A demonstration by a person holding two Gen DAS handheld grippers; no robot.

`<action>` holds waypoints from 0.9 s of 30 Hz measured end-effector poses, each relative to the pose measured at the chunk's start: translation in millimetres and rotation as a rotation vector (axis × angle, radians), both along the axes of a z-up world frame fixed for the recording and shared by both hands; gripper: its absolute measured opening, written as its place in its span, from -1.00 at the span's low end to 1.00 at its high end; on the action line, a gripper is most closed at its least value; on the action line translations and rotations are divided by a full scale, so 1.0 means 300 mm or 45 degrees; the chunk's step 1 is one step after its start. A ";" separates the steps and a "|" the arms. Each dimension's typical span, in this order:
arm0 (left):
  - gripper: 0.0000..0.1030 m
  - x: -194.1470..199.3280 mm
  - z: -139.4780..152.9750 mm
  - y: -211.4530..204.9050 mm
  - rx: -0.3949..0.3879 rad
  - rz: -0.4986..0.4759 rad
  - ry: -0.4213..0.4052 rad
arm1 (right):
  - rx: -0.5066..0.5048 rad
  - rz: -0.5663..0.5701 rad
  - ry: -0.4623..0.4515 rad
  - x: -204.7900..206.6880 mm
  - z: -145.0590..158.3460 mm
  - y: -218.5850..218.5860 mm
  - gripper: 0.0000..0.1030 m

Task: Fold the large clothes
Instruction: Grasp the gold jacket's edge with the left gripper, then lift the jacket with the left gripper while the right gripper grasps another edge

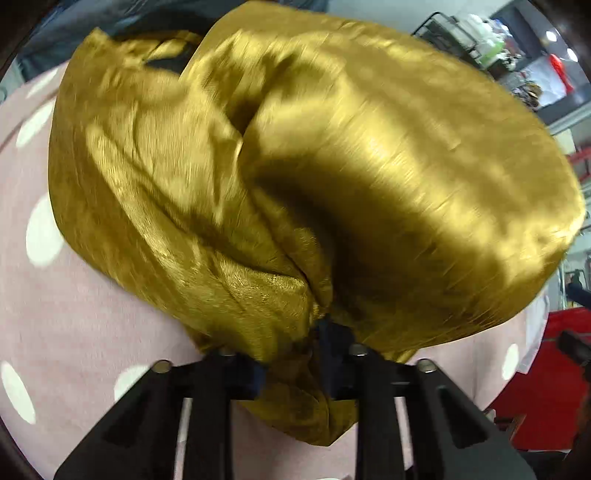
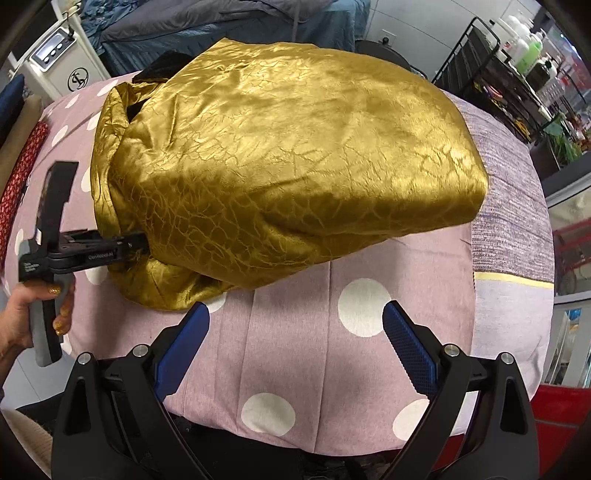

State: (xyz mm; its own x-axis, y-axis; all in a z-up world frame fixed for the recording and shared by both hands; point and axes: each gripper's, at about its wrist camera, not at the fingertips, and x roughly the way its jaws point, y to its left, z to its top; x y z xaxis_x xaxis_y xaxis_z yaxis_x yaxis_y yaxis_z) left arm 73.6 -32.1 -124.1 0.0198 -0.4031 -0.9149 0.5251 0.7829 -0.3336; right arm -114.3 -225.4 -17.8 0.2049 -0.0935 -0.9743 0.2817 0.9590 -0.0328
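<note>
A large shiny gold garment with a crackle pattern lies partly folded on a pink sheet with white dots. It fills the left wrist view, blurred. My left gripper is shut on a bunched edge of the garment and holds it a little above the sheet; it also shows in the right wrist view at the garment's near left corner. My right gripper is open and empty, just in front of the garment's near edge. A dark lining shows at the far left.
A white machine and blue bedding stand behind the table. A black rack with bottles is at the far right. A red patterned roll lies along the left edge. A red bin sits at the right.
</note>
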 end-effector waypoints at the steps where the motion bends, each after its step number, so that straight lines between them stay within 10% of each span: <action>1: -0.72 0.017 0.053 -0.019 -0.050 -0.006 -0.020 | 0.006 -0.010 -0.009 -0.003 -0.008 -0.003 0.82; 12: -0.81 0.159 0.702 -0.197 -0.423 0.040 -0.416 | 0.287 -0.056 -0.197 -0.011 -0.095 -0.002 0.82; 19: -0.82 0.093 0.933 -0.235 -0.491 0.001 -0.496 | -0.094 0.315 -0.508 0.050 -0.064 0.222 0.81; 23: -0.82 0.031 0.958 -0.235 -0.460 -0.031 -0.517 | -0.430 0.207 -0.590 0.146 -0.091 0.233 0.80; 25: -0.82 0.013 0.949 -0.245 -0.437 -0.037 -0.526 | -0.347 0.154 -0.615 0.181 -0.099 0.188 0.47; 27: -0.82 0.000 0.940 -0.224 -0.418 -0.025 -0.513 | -0.174 0.146 -0.539 0.217 -0.116 0.136 -0.93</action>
